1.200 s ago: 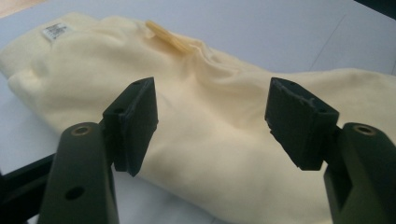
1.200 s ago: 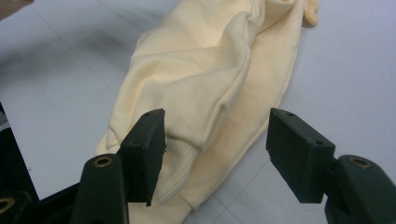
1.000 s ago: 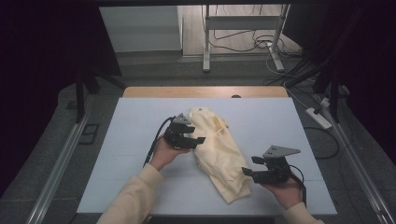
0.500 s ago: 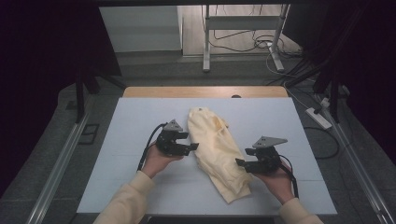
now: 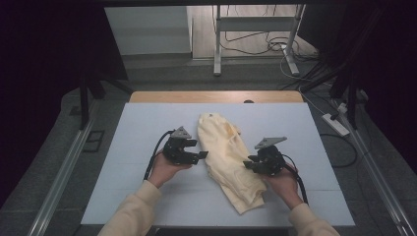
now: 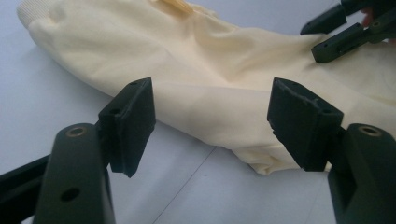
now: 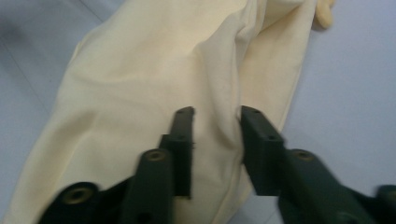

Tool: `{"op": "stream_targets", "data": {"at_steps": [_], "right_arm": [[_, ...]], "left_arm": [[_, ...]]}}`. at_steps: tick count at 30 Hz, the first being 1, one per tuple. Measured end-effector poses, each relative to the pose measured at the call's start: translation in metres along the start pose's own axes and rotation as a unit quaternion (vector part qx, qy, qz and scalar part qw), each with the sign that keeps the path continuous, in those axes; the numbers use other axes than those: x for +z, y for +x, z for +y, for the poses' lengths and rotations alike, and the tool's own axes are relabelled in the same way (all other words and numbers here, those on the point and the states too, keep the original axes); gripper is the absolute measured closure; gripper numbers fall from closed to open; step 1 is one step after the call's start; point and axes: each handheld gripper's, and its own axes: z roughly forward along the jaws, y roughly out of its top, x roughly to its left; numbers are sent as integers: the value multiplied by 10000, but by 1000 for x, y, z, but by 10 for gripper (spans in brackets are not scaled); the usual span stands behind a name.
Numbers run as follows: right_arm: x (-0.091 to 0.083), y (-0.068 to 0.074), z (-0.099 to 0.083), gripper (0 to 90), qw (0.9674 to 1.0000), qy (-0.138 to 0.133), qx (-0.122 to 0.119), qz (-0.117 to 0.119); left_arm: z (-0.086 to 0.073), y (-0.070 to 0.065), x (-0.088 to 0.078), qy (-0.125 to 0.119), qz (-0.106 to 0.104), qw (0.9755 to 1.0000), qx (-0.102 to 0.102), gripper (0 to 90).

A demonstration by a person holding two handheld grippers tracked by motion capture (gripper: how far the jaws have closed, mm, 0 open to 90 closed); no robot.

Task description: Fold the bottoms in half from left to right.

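L gripper jaws wide, off the cream garment; R gripper jaws just narrowed, cloth fold between.

No writing to read anywhere: no label, brand, number or sign shows on the cream garment, none on the pale tabletop beneath it, and none on the black fingers beside the cloth. A small yellowish patch sits near the garment's far end, too blurred to tell whether it carries any print.
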Motion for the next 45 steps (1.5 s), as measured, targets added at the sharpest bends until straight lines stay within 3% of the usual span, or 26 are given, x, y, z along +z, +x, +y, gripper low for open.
{"op": "stream_targets", "data": {"at_steps": [3, 11, 16, 18, 20, 23, 27, 32, 40, 45], "right_arm": [[-3, 0, -3, 840, 9999, 66, -92, -38], [-12, -3, -17, 857, 9997, 192, -107, -131], [-5, -2, -25, 855, 9991, 386, -111, -141], [-1, -1, -25, 830, 9988, 436, -165, -175], [-1, 0, -25, 749, 9986, 416, -213, -262], [-11, 2, -23, 604, 9983, 94, -300, -499], [-28, 11, -16, 570, 9983, -319, -382, -297], [-35, 32, -15, 559, 9968, -393, -689, 67], [-24, 58, -11, 503, 9942, -227, -865, 603], [-10, 65, -14, 494, 9932, 201, -1018, 536]], "left_arm": [[1, -1, -1, -16, 5, 10000, 28, 313], [0, 0, -4, -36, 29, 10000, -7, 313], [-1, 1, -4, -38, 42, 10000, -25, 312], [-2, 1, -4, -31, 54, 10000, -13, 309], [-2, 1, -4, -32, 65, 10000, -8, 307], [-2, 2, -4, -63, 55, 10000, -24, 307], [-2, 2, -4, -64, 60, 10000, -26, 307], [-2, 3, -5, -69, 53, 10000, -33, 307], [-3, 4, -6, -64, 67, 9999, -37, 307], [-3, 5, -5, -35, 56, 10000, -41, 305]]}}
